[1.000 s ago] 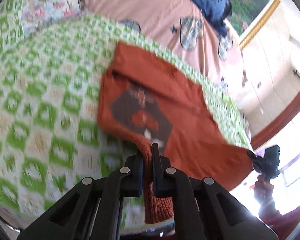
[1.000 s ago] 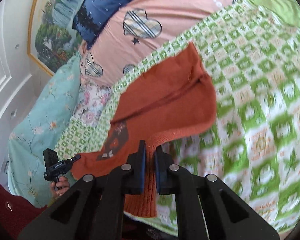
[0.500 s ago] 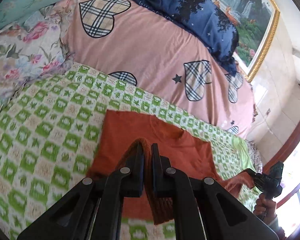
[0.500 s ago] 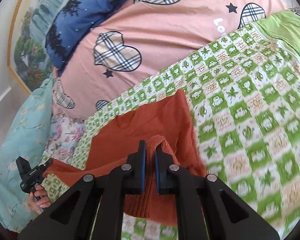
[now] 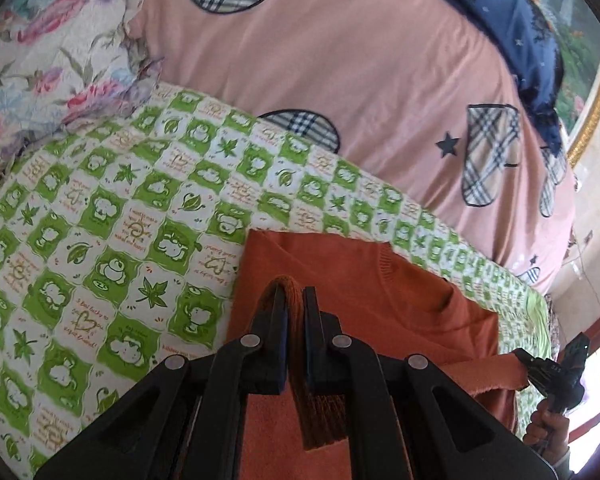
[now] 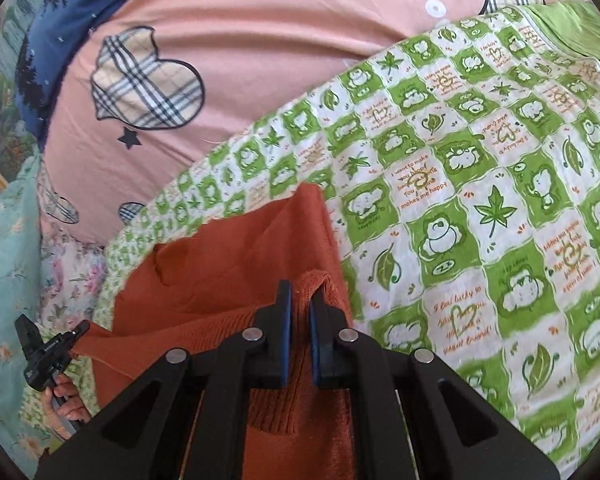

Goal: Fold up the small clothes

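Orange sweater point(image 5: 400, 320) lies on the green checked blanket point(image 5: 100, 240) on the bed, below the pink quilt point(image 5: 360, 80). Both grippers tip downward. The left gripper point(image 5: 294, 300) has its jaws pinched tight on a ribbed edge. The right gripper point(image 6: 300, 296) pinches another ribbed edge the same way.

- A bed carries a green-and-white checked blanket point(image 5: 100, 248) in the near part.
- Beyond lies a pink quilt point(image 5: 380, 80) with plaid hearts.
- A gold-framed landscape painting point(image 5: 592, 92) hangs on the far right wall.
- Daylight comes from the right.
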A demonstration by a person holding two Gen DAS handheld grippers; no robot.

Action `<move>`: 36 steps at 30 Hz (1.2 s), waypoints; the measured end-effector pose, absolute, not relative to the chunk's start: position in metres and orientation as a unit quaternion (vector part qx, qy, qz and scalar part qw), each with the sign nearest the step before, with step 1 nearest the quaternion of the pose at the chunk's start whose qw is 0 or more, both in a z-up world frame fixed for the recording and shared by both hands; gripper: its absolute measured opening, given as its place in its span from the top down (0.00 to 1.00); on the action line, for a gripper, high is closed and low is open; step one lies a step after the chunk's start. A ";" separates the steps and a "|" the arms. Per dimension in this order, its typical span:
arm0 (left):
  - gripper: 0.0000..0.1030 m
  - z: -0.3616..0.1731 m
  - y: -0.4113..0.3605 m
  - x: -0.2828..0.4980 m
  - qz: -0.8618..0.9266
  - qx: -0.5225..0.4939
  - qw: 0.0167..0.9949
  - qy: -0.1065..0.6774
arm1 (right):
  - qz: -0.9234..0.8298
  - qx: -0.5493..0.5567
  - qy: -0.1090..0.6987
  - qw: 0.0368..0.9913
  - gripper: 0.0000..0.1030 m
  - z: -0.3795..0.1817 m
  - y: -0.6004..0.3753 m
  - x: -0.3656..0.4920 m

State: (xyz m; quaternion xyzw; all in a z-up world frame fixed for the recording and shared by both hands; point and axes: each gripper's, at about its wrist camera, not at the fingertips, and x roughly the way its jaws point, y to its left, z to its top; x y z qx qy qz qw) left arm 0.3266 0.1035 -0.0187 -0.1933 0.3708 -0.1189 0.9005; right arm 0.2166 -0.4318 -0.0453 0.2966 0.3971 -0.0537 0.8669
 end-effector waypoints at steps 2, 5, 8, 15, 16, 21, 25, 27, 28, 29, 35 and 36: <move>0.94 -0.035 0.100 0.341 -0.112 -0.189 0.895 0.388 | -0.065 0.295 0.418 0.857 0.88 -0.056 -0.432 0.221; 0.92 -0.059 0.093 0.354 -0.096 -0.174 0.883 0.424 | -0.079 0.296 0.413 0.857 0.86 -0.051 -0.430 0.207; 0.89 -0.066 0.093 0.339 -0.118 -0.193 0.869 0.439 | -0.088 0.248 0.378 0.888 0.84 -0.023 -0.410 0.180; 0.72 -0.067 0.034 0.256 -0.223 -0.135 0.855 0.448 | 0.121 0.122 0.471 0.865 0.84 -0.041 -0.299 0.197; 0.71 -0.071 0.021 0.255 -0.236 -0.119 0.849 0.458 | 0.129 0.107 0.487 0.857 0.84 -0.050 -0.291 0.204; 0.71 -0.083 -0.020 0.279 -0.237 -0.031 0.844 0.480 | 0.088 0.035 0.513 0.853 0.86 -0.074 -0.298 0.249; 0.77 -0.075 -0.018 0.338 -0.199 -0.004 0.854 0.480 | -0.044 0.059 0.472 0.879 0.88 -0.059 -0.358 0.284; 0.78 -0.069 -0.008 0.371 -0.154 -0.007 0.868 0.472 | -0.096 0.101 0.444 0.885 0.87 -0.049 -0.391 0.288; 0.80 -0.065 0.000 0.387 -0.129 -0.011 0.874 0.468 | -0.110 0.129 0.430 0.886 0.87 -0.044 -0.406 0.286; 0.80 -0.062 0.009 0.400 -0.117 -0.024 0.878 0.464 | -0.114 0.152 0.421 0.887 0.87 -0.040 -0.416 0.284; 0.80 -0.052 0.051 0.389 -0.090 -0.095 0.886 0.445 | -0.088 0.180 0.401 0.894 0.84 -0.024 -0.408 0.240; 0.78 -0.052 0.053 0.372 -0.090 -0.096 0.888 0.440 | -0.081 0.181 0.402 0.894 0.84 -0.024 -0.401 0.230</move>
